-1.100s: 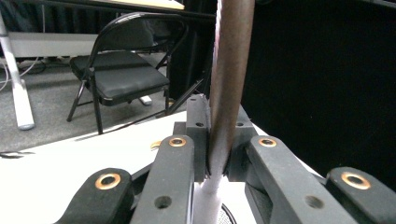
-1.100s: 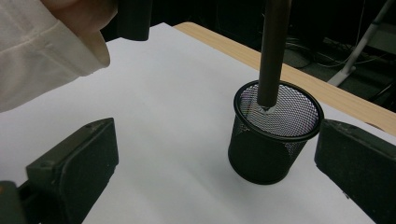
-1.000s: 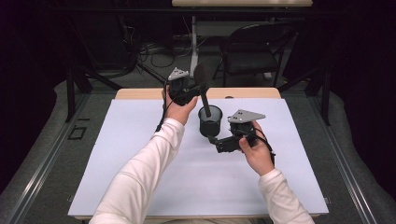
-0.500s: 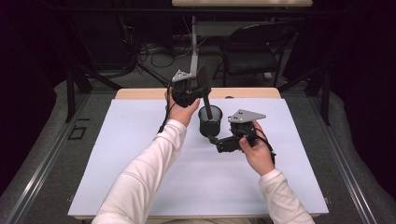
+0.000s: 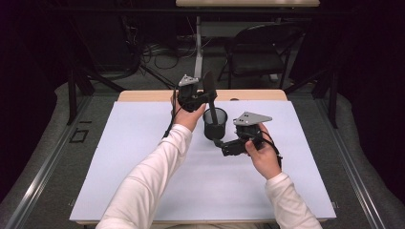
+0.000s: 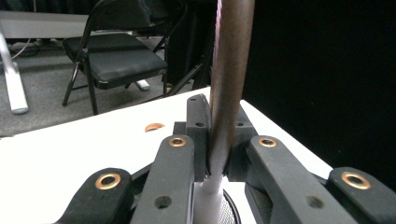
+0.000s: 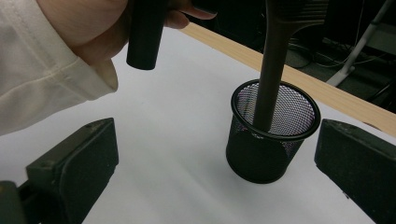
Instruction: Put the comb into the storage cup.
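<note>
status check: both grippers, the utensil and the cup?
Left gripper shut on dark utensil handle, lower end inside mesh cup. Right gripper open, facing the cup, jaws clear of it. Nothing in the way.

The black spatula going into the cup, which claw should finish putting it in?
Left. The left claw already grips the spatula, whose handle sits inside the mesh cup. The right claw waits open beside it.
</note>
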